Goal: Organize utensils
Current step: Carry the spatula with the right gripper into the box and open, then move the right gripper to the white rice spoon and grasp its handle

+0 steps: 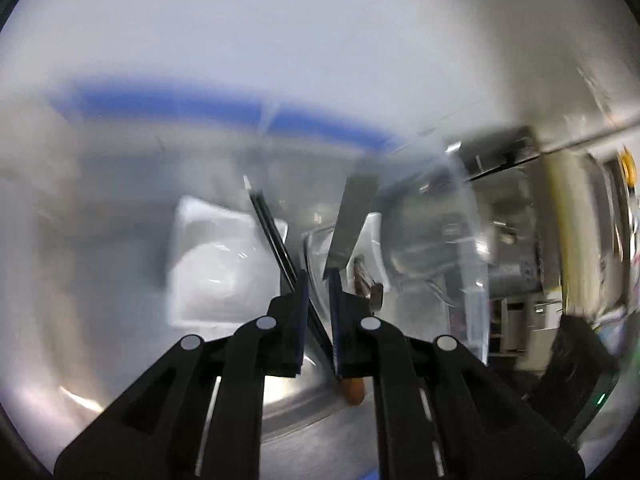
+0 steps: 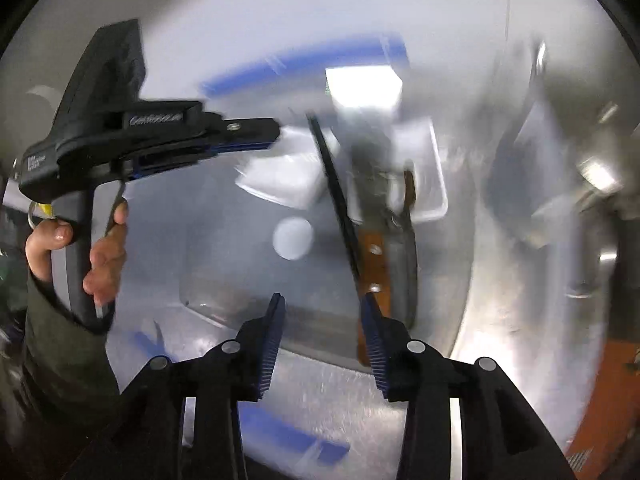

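Both views are motion-blurred. In the left wrist view my left gripper point(image 1: 319, 276) has its fingers close together, with a thin black chopstick-like stick point(image 1: 272, 236) running between them; a flat metal blade point(image 1: 352, 220) with a brown handle end point(image 1: 354, 392) sits just right. A white tray point(image 1: 212, 264) lies behind. In the right wrist view my right gripper point(image 2: 322, 300) is open and empty, its right finger next to a wooden-handled knife point(image 2: 374, 256) and a black stick point(image 2: 336, 196). The left gripper point(image 2: 276, 134) shows there at upper left, held by a hand.
A clear plastic container point(image 2: 436, 200) holds the utensils on a metal counter point(image 2: 320, 392). Blue tape strips point(image 1: 224, 108) mark the white surface behind. A round white spot point(image 2: 292, 238) sits left of the knife. Metal shelving point(image 1: 512, 208) stands at right.
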Demonstrator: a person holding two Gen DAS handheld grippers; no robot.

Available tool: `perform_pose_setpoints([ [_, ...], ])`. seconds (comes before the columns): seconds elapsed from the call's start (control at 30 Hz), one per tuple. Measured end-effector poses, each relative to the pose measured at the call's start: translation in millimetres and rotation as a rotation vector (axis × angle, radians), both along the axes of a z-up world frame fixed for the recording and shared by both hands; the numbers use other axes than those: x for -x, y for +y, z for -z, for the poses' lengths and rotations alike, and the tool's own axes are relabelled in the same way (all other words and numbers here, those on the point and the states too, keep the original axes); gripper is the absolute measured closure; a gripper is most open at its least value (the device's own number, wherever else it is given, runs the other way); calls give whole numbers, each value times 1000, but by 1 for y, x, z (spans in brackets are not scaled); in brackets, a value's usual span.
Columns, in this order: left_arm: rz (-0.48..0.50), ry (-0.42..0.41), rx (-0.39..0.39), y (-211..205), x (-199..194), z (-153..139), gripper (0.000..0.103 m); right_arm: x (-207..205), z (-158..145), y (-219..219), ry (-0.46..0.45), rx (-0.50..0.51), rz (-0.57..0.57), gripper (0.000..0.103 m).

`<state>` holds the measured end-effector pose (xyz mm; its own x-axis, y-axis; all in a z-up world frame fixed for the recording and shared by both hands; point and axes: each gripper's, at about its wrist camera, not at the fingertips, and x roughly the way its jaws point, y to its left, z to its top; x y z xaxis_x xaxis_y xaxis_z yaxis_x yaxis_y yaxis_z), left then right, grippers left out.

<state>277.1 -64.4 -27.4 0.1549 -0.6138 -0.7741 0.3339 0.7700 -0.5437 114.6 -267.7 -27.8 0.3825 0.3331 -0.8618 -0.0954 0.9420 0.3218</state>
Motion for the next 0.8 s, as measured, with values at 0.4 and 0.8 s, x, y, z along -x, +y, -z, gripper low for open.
perform_pose_setpoints([
  [0.4,-360,-336,-10,266,193,-80,16,121,61,224,118,19,-475,53],
  [0.8,-563,-2,-53,374,260,36,16,139,141,371,245,227,-543,53],
])
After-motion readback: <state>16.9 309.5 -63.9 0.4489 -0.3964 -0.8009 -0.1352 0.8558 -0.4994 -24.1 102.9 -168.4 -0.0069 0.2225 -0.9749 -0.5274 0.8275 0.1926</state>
